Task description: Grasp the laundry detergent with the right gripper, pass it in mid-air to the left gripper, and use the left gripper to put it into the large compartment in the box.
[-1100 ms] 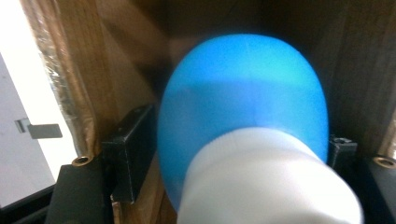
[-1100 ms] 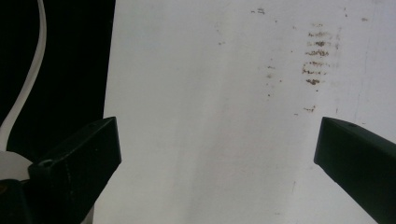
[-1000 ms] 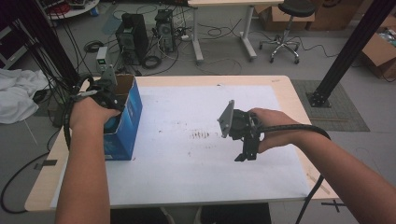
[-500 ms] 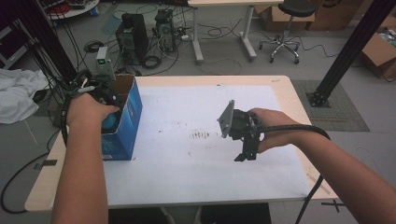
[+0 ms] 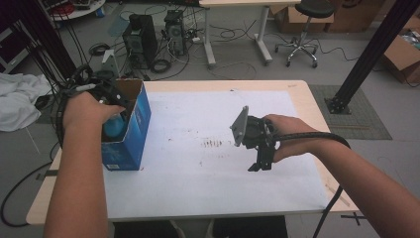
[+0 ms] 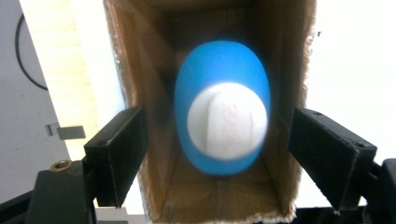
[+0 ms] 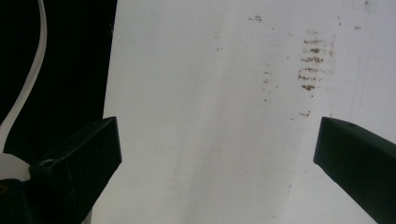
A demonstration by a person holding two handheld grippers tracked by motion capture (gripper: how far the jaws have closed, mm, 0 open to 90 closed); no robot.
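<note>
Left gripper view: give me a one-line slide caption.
Left gripper, jaws just opened and apart, looks down into the box at a blue bottle with a white cap.

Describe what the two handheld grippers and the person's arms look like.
Both grippers are black. The right gripper carries a grey three-cornered plate and trails a thick black cable. The left gripper has blocky, flat-faced black jaws and black cables bunched behind it. The forearms are bare, no sleeves showing.

The left gripper (image 6: 215,154) has lifted above the open blue cardboard box (image 5: 141,116); its jaws have just been opening clear of the blue-and-white bottle (image 6: 223,120) inside.
</note>
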